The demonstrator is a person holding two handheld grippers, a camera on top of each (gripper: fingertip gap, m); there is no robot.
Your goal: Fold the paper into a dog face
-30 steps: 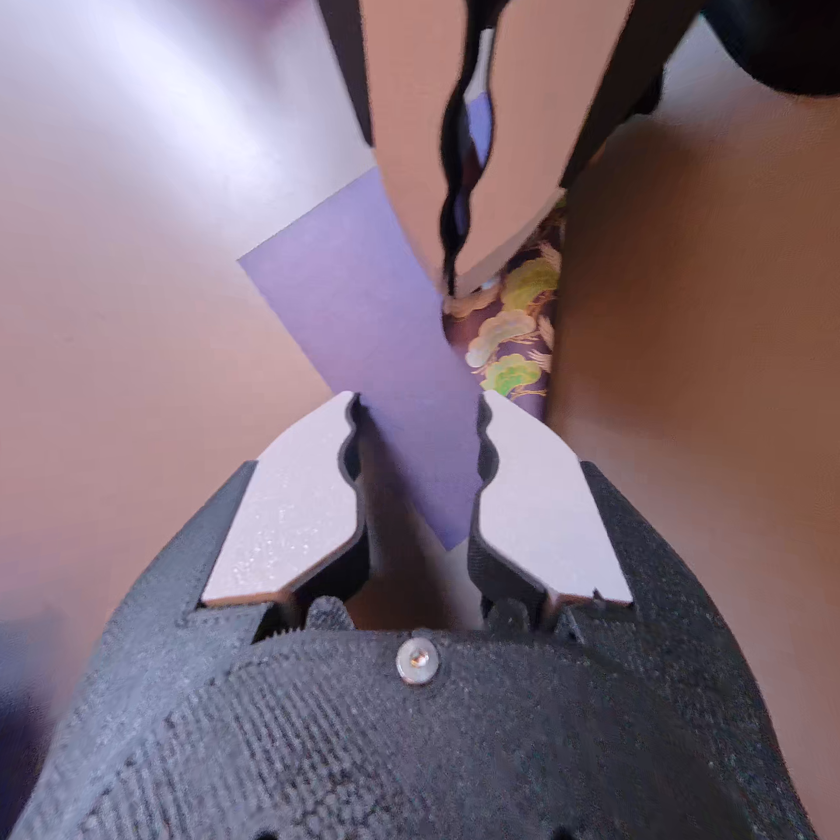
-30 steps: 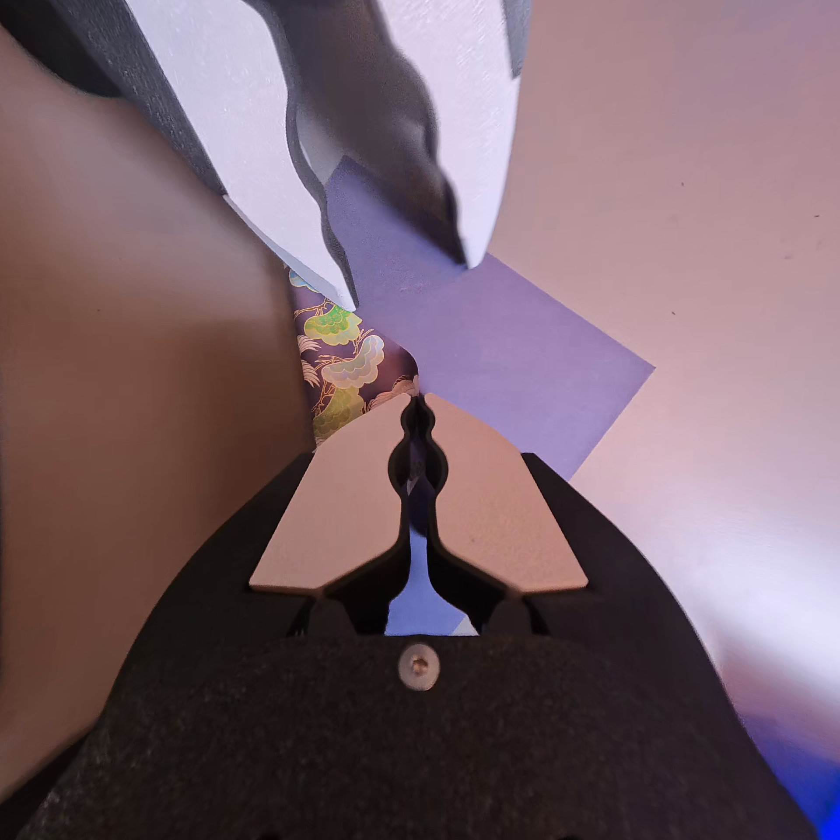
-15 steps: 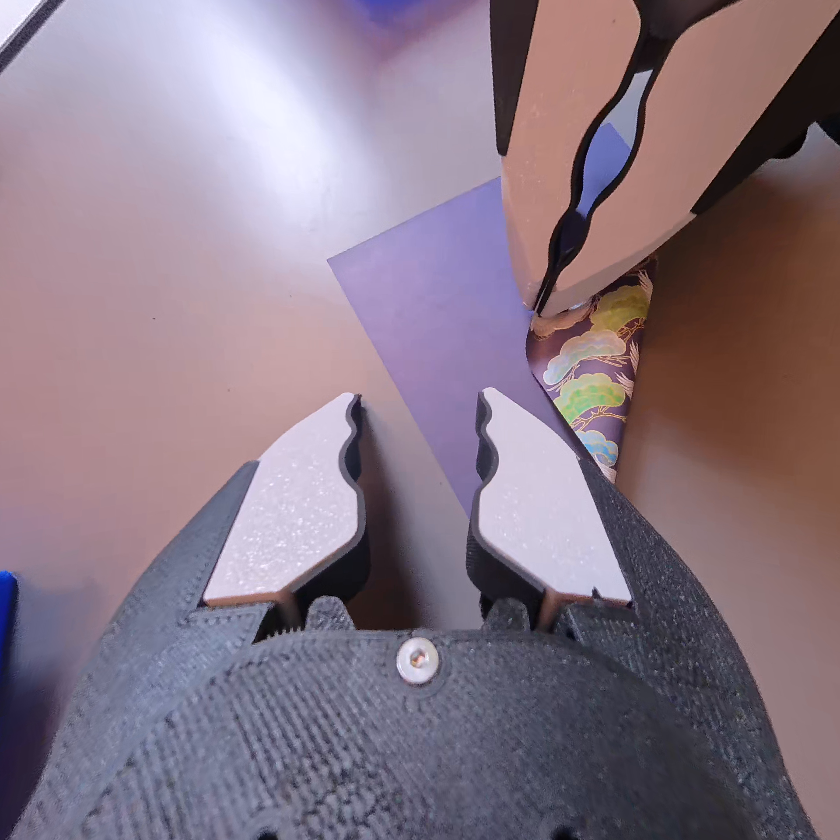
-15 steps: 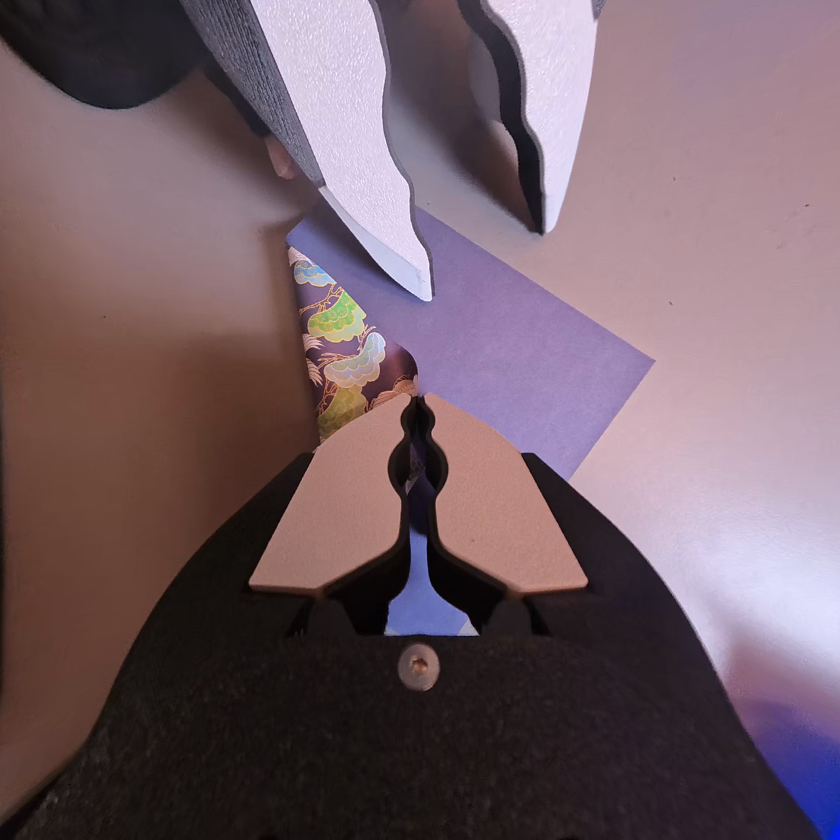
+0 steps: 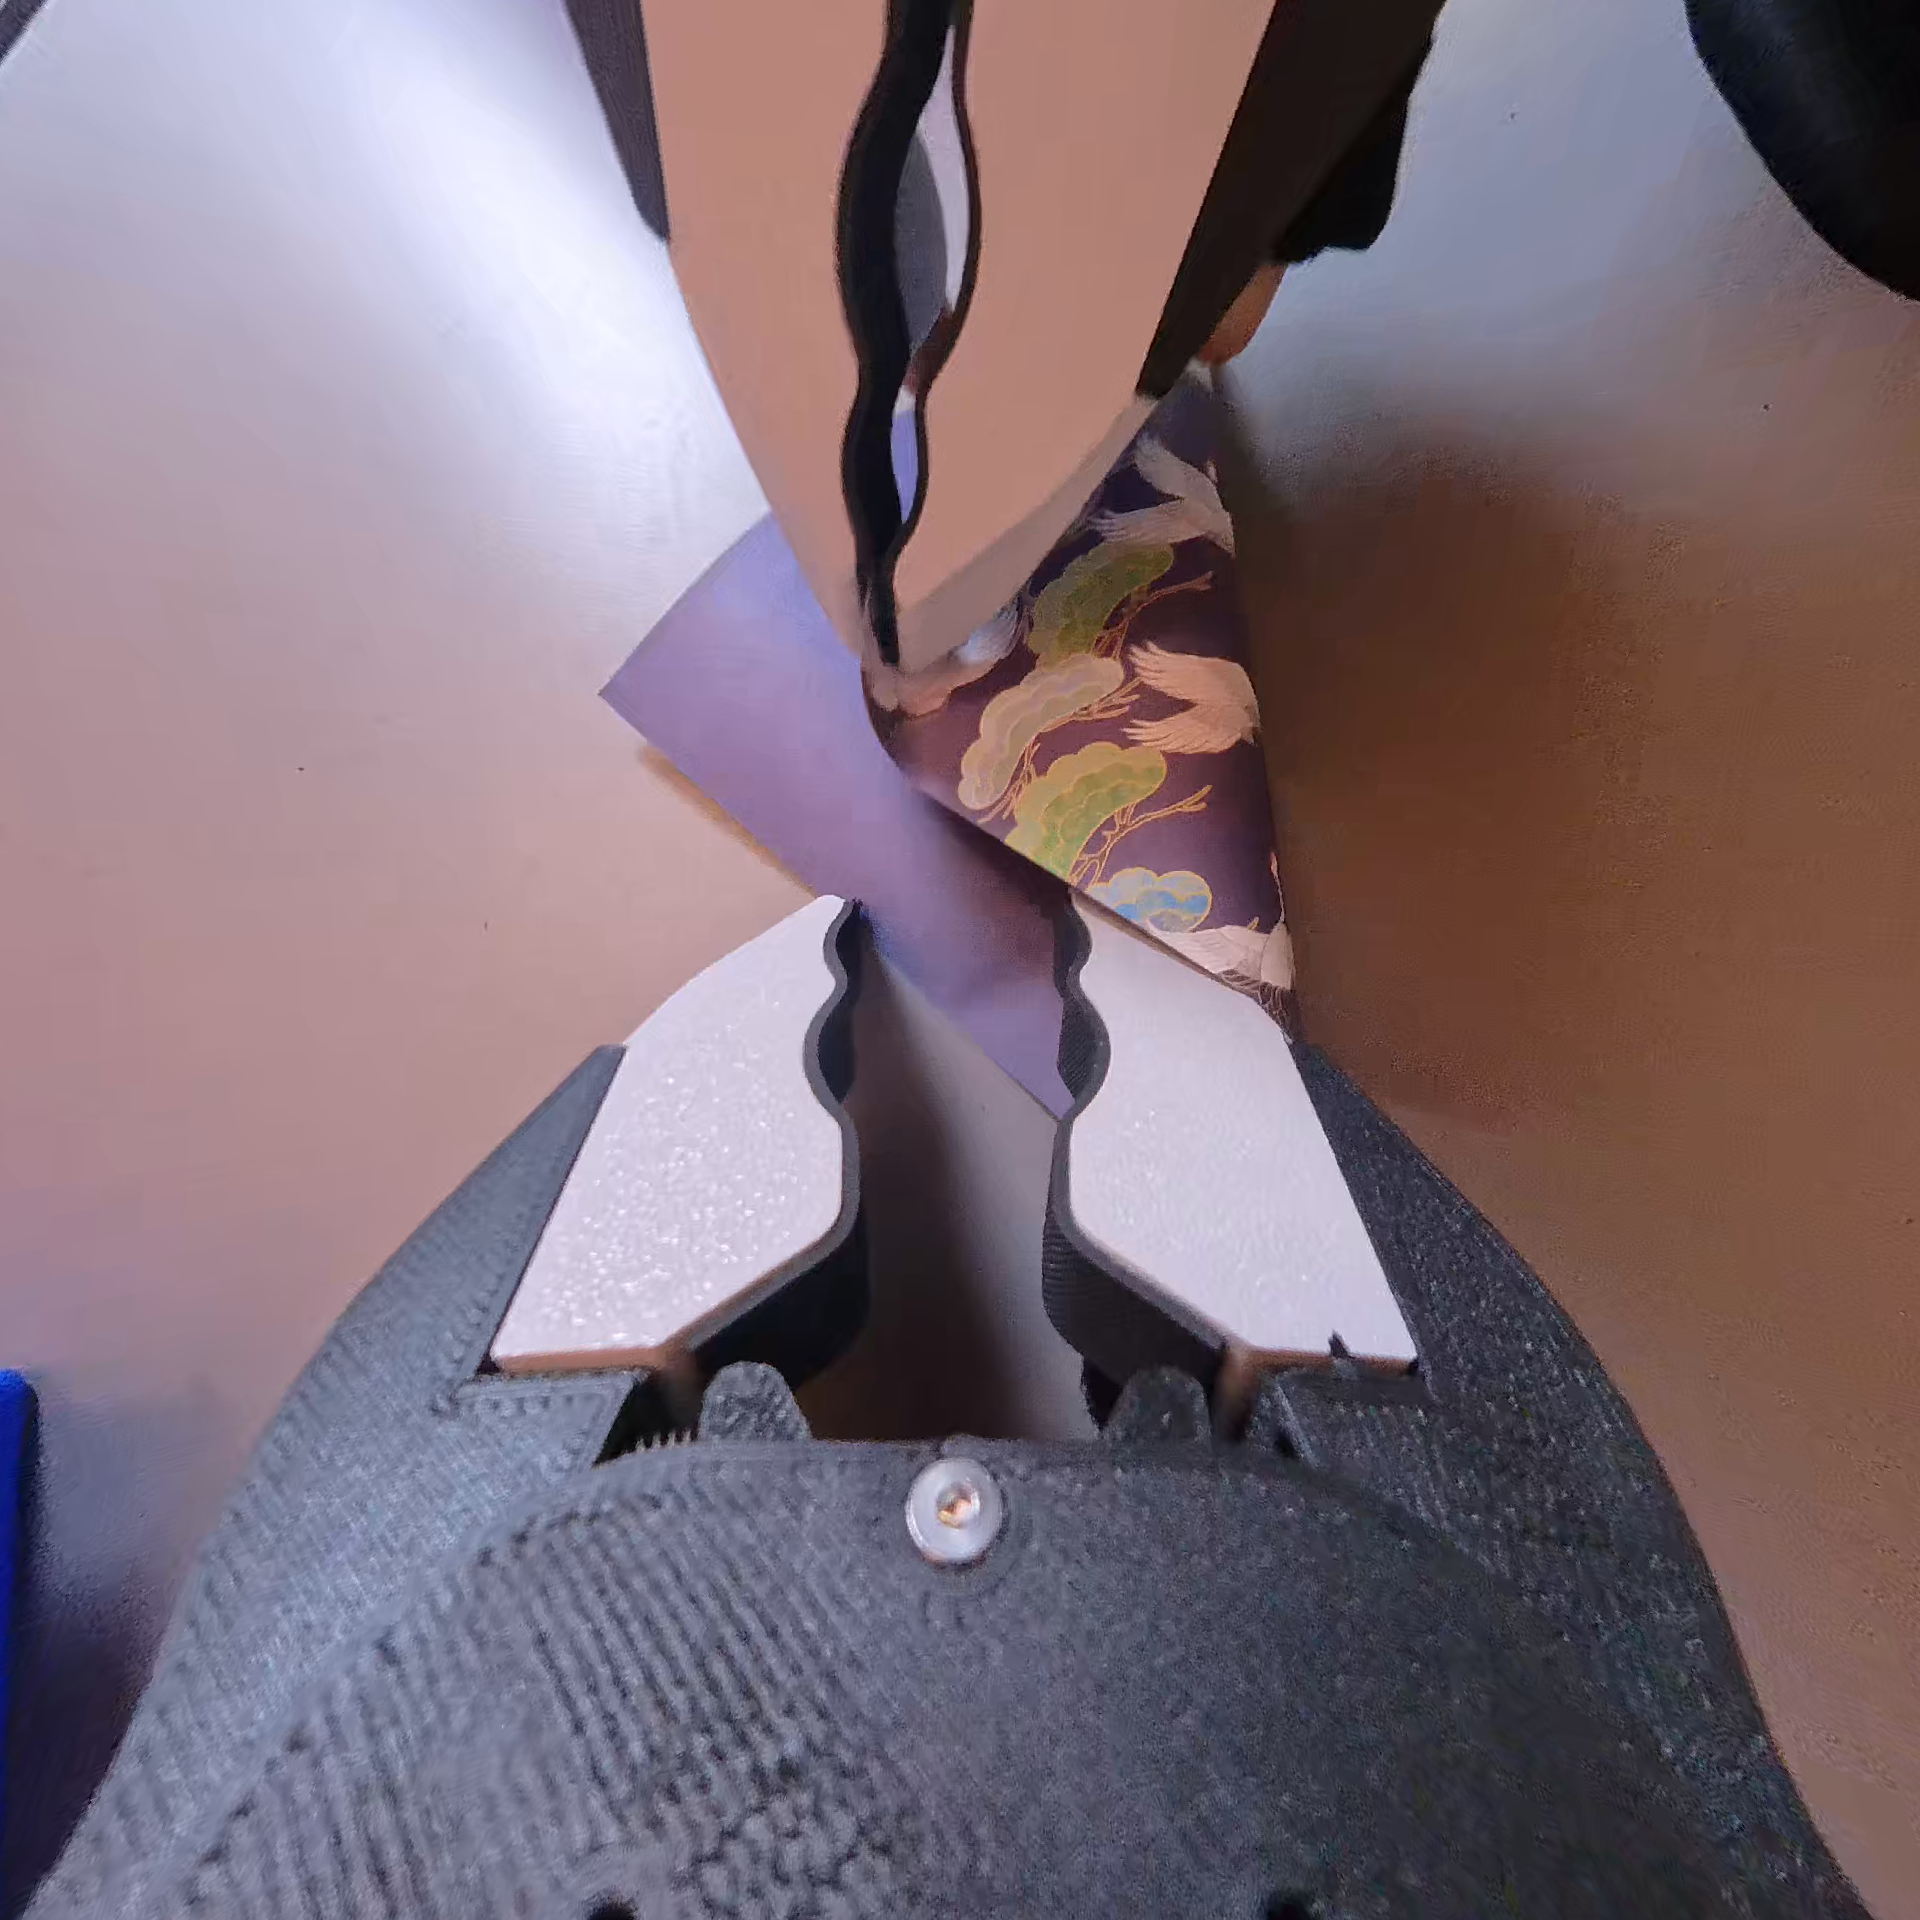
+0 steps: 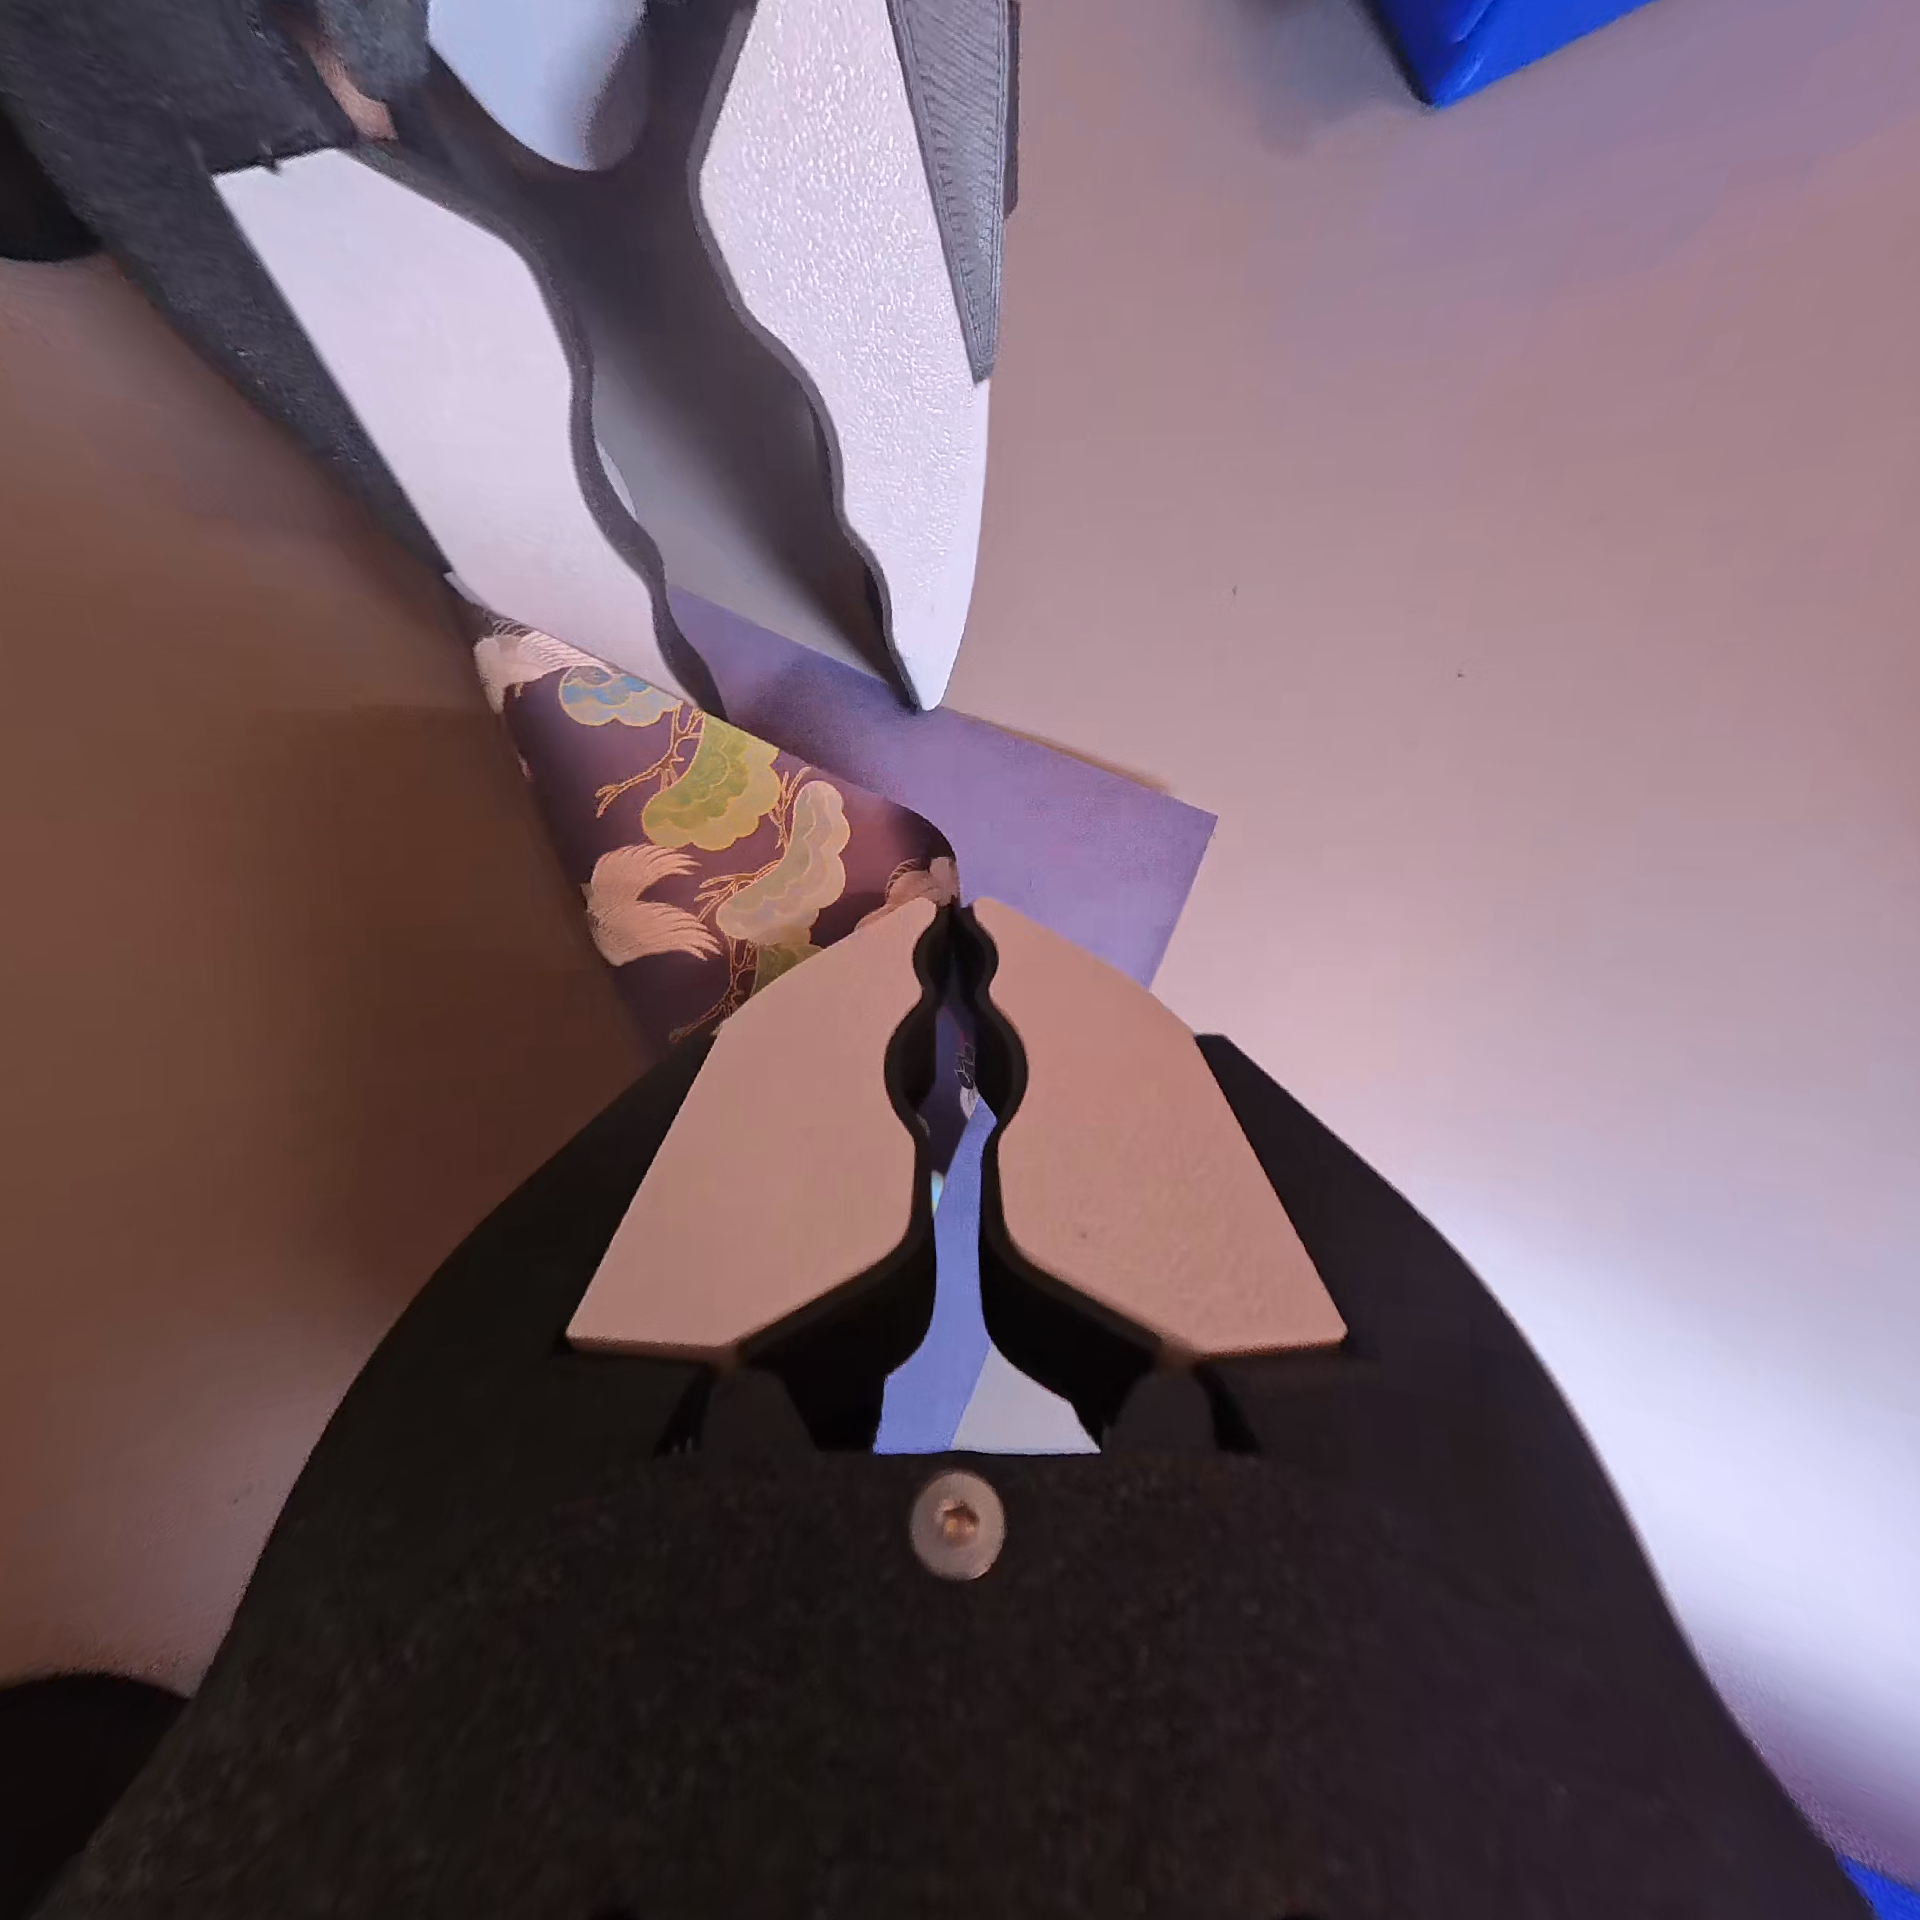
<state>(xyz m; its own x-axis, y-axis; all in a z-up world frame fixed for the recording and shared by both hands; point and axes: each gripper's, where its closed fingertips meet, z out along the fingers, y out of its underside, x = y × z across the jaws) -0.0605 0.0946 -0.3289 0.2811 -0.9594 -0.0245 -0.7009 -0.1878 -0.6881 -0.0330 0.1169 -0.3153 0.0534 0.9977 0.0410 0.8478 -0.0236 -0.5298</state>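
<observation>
The paper (image 5: 790, 748) is plain purple on one side, with a dark crane-and-pine pattern (image 5: 1101, 748) on the other. It lies on a pale table (image 5: 312, 623). My right gripper (image 6: 956, 909) is shut on a lifted part of the paper and holds the patterned flap (image 6: 707, 831) curled over the plain side (image 6: 1049, 831). It also shows in the left wrist view (image 5: 883, 655). My left gripper (image 5: 956, 925) is open, its fingertips down at the paper's near corner, which lies between them. It also shows in the right wrist view (image 6: 810, 696).
A blue object (image 6: 1507, 42) lies on the table at the top right of the right wrist view. A blue edge (image 5: 10, 1455) shows at the left of the left wrist view. The two grippers stand tip to tip over the paper. Left tips to right tips: about 5 centimeters.
My left gripper, drawn back half a second ago, has come back down over the paper's corner, still open. My right gripper has pulled the patterned flap further over, so more pattern shows.
</observation>
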